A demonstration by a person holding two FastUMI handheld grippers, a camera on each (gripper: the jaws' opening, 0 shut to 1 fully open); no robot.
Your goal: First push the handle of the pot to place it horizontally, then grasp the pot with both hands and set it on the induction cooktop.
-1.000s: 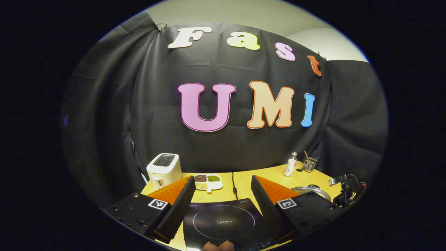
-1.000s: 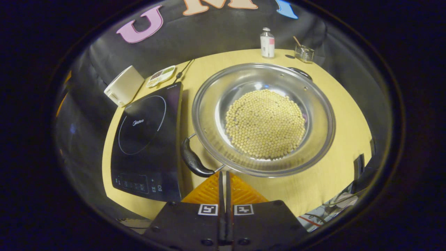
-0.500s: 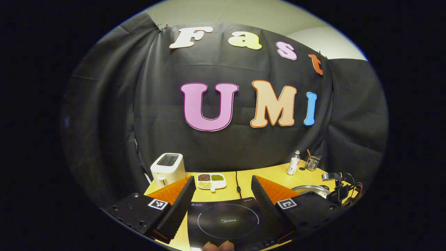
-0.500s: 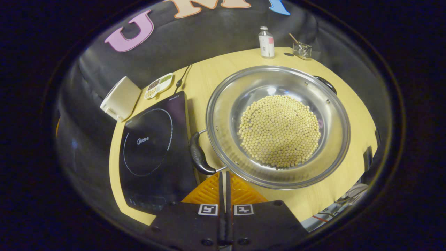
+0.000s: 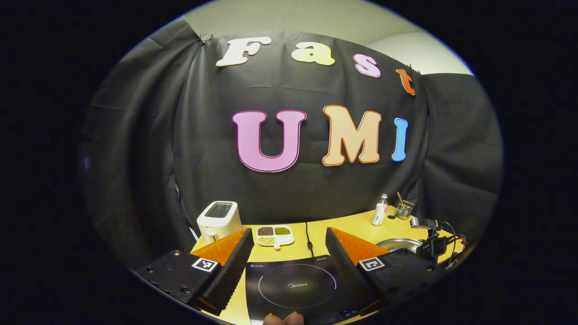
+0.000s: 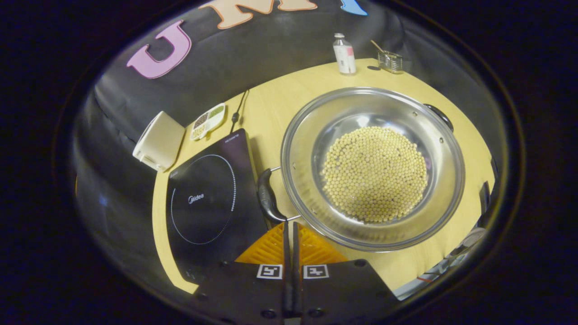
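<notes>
Right gripper has its fingers pressed together with nothing between them, tips right at the near end of the pot's black handle; contact can't be confirmed. Pot sits on the table just ahead and to the right of those tips, steel, filled with pale round beans. Second handle is on its far right rim. Induction cooktop lies ahead-left, just beside the pot, near handle between them.

Left gripper is spread wide, holding nothing, hovering over the cooktop's near edge. Cooktop ring sits between the fingers. Pot rim is off to its right.

Farther ahead of the left gripper: toaster ahead-left, divided dish straight ahead, bottle and glass holder ahead-right.
</notes>
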